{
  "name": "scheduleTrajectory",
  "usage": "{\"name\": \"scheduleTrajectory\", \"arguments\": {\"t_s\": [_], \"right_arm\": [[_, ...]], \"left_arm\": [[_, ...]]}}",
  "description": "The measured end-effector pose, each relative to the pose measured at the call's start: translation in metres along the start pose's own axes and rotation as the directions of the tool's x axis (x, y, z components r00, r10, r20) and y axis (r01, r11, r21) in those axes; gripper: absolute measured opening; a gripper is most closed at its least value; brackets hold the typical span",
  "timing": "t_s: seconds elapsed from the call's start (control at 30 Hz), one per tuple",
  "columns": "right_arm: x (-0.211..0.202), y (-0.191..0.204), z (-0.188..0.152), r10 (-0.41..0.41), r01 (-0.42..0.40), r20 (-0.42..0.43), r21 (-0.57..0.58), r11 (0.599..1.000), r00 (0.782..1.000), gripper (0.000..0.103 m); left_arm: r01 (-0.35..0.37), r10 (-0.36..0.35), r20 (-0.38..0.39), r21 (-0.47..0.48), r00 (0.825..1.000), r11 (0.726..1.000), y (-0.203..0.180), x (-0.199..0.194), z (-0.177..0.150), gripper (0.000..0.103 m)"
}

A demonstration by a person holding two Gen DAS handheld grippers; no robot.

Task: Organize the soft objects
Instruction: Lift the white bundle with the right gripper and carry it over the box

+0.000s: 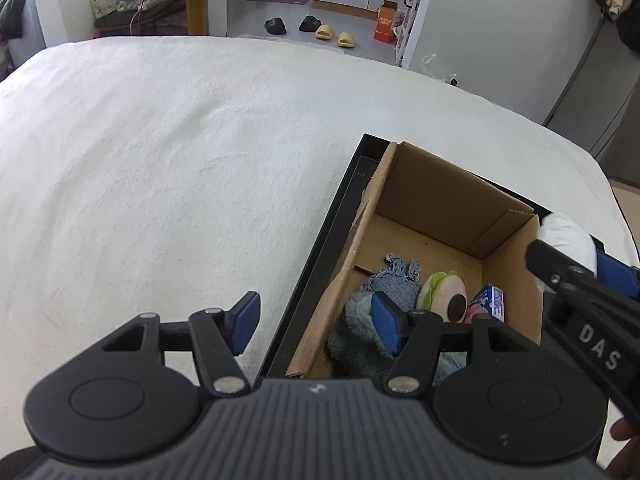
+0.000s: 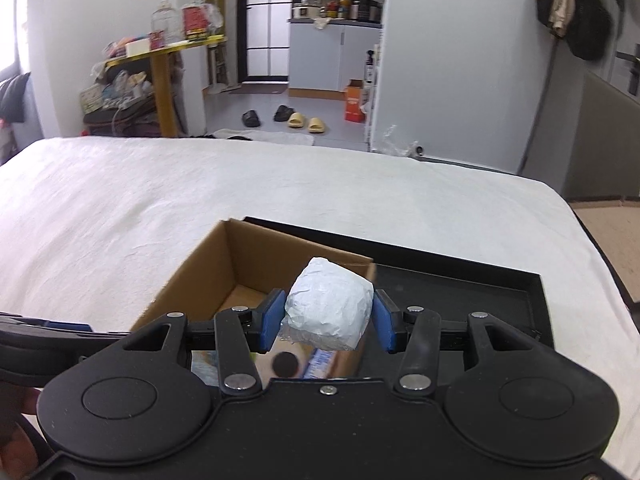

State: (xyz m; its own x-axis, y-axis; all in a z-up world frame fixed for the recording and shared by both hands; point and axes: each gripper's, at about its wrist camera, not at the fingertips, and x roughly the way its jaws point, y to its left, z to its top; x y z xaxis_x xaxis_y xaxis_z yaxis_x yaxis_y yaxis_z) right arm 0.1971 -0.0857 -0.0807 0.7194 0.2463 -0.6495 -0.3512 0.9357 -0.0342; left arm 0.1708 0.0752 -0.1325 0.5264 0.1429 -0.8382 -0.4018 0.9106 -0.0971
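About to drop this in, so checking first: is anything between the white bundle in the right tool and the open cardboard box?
Nothing visible blocks it. The right tool holds the white wrapped bundle above the cardboard box, whose top is open. The plush toys and blue cloth lie at the near end; the far floor is bare.

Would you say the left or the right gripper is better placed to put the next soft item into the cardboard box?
Right. The right gripper already clamps the white bundle above the cardboard box; the left gripper is open and holds nothing.
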Motion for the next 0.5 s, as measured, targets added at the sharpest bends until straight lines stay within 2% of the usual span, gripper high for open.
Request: {"name": "scheduleTrajectory", "arguments": {"t_s": [0.17, 0.3, 0.5], "right_arm": [[0.005, 0.011, 0.008, 0.029, -0.029, -0.003, -0.032, 0.999, 1.000, 0.047], [0.006, 0.017, 0.013, 0.054, -0.054, -0.003, -0.044, 0.998, 0.999, 0.047], [0.009, 0.025, 0.018, 0.096, -0.097, -0.009, -0.073, 0.993, 0.995, 0.047]], "left_arm": [[-0.005, 0.005, 0.001, -0.023, 1.000, 1.000, 0.004, 0.004, 0.001, 0.054], [0.010, -0.010, -0.017, -0.039, 1.000, 0.999, 0.007, 0.010, 0.002, 0.039], [0.038, -0.040, -0.036, -0.060, 0.999, 0.997, 0.012, 0.015, 0.004, 0.030]]}}
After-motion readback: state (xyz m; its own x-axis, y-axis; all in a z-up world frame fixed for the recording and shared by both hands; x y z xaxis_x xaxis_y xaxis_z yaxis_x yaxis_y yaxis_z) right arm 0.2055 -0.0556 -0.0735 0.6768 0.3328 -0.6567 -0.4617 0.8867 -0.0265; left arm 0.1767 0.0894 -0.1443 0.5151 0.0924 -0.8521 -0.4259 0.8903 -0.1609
